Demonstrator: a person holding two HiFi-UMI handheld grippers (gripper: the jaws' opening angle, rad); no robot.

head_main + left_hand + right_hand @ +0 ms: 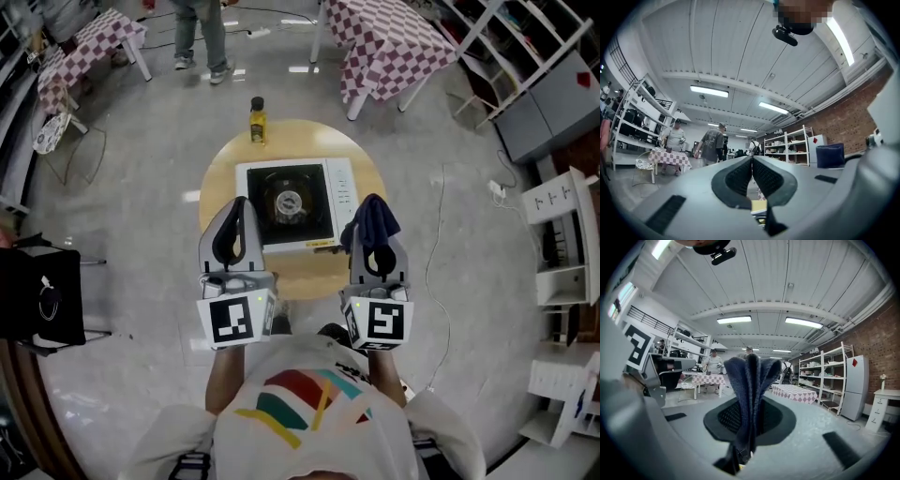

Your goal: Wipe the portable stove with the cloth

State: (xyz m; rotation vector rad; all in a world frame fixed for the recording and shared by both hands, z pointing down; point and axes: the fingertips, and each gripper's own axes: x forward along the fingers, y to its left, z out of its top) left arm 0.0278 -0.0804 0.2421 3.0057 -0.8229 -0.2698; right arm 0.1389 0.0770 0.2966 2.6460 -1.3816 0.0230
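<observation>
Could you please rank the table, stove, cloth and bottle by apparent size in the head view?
1. round table
2. portable stove
3. cloth, though it is held nearer the camera, so its rank is unsure
4. yellow bottle

In the head view the left gripper (239, 208) covers the portable stove's (295, 202) near left corner, and the cloth (373, 217) bunched in the right gripper (379, 248) covers its near right corner. Both grippers hide part of the tabletop's (220, 187) near rim. The hands holding them lie out of sight under the marker cubes (234, 319). The bottle's (257, 120) label is too small to read. A bystander (202, 37) is cut by the top edge, legs only. In the right gripper view the cloth masks the line where the jaws meet. In the left gripper view a yellow sliver (758, 206) under the touching jaws is too little to identify.
</observation>
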